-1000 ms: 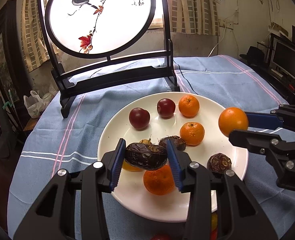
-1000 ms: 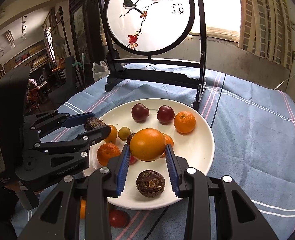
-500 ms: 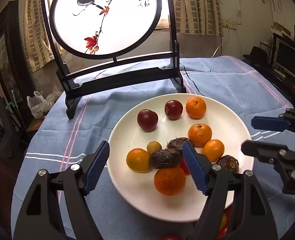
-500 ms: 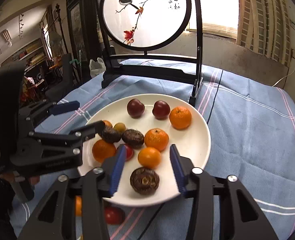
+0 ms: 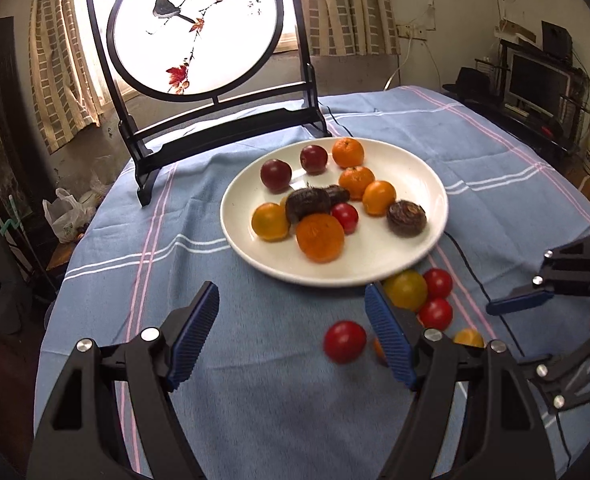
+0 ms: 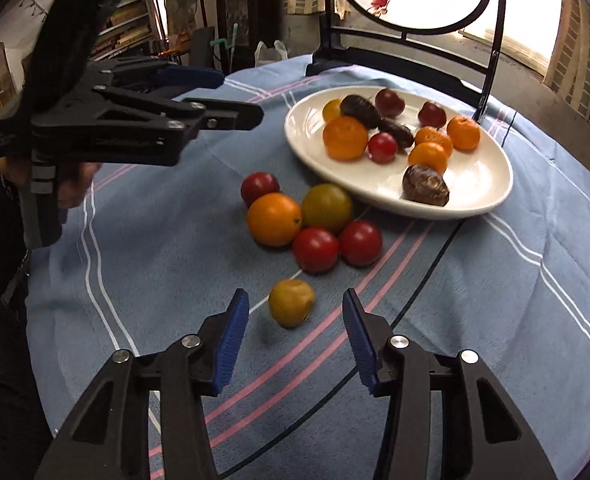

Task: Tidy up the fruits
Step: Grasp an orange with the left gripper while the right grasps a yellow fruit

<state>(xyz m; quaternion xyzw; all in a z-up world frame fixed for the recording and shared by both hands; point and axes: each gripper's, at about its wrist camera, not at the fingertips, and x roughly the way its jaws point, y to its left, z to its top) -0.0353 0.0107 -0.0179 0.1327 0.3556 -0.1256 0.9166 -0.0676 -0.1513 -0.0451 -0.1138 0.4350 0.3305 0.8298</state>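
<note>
Most of the fruit is already gathered on the plate [image 5: 423, 248]: by the left view, 11 pieces can be counted there, among them 2 dark plums [image 5: 275, 175], several oranges [image 5: 319, 237], a small red tomato [image 5: 345, 216] and 3 dark wrinkled fruits [image 5: 407, 218], though 1 piece is half hidden in the pile. The task is judged well over half done.

6 pieces are left on the cloth [image 6: 495, 320], just off the plate's near edge: a cluster of 5 touching one another, made up of an orange [image 6: 274, 219], a greenish-yellow fruit [image 6: 327, 207] and 3 red tomatoes [image 6: 316, 249], and 1 small yellow fruit [image 6: 291, 302] lying apart, nearer the right gripper [image 6: 295, 338].

Both tools are empty. The right gripper is spread wide, with the yellow fruit in line between its fingers but just ahead of the tips, not touched. The left gripper [image 5: 293, 334] is also spread wide, holding nothing, over bare cloth near the plate; a red tomato [image 5: 345, 341] lies between its fingers, toward the right one.

Open room: bare cloth is seen on the left of the plate and in front of both tools. The plate's right part is bare and could take more fruit. A black cable [image 6: 423, 264] runs over the cloth beside the cluster, and the screen stand [image 5: 231, 132] is close behind the plate. Round fruit is judged likely to roll if nudged.
</note>
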